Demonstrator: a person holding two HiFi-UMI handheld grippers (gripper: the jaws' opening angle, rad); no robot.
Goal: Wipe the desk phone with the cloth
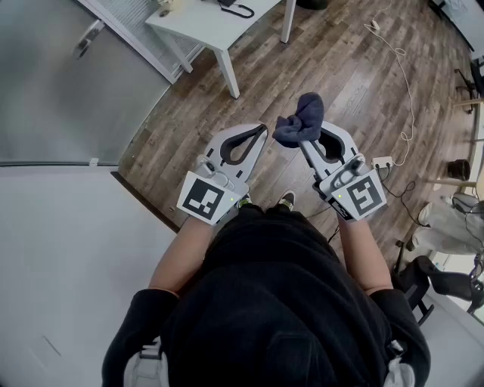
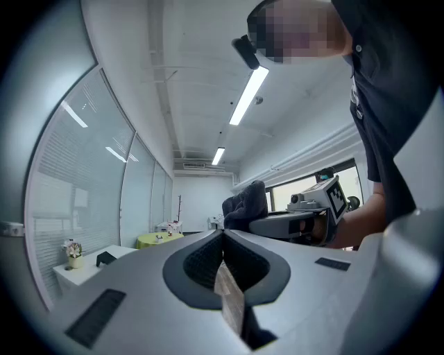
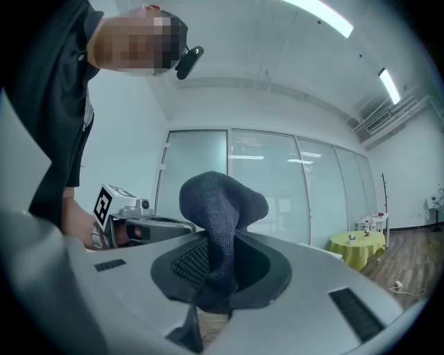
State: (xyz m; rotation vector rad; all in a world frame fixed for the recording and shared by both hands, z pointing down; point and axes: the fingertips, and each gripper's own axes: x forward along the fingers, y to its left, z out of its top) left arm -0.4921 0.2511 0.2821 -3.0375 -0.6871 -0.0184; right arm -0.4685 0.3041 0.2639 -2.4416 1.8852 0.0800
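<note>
black-clad shoulders of the person fill the bottom of the head view, and both forearms reach forward over the brown wood-plank floor [image 1: 355,68]. the right hand-held gripper [image 1: 308,143] has its jaws clamped on a dark blue knitted cloth [image 1: 301,117], which bunches up above the tips in a loose lump. the left hand-held gripper [image 1: 261,134] sits just beside it with its jaws pressed together and nothing between them.

the white bench [image 1: 204,30] stands well ahead of both grippers, at the far edge of the head view. on its top lies the black desk phone [image 1: 236,9], only partly in frame, with a small pale thing near it that is too cut off to name. the cloth is well apart from the bench and touches nothing on it.

as i judge it, the task is at its opening stage: the cloth is in hand, which is the only part that looks done. reaching the bench, bringing the cloth down onto the phone and rubbing over its surfaces all remain. whether the phone has had any wiping cannot be told at this range.
</note>
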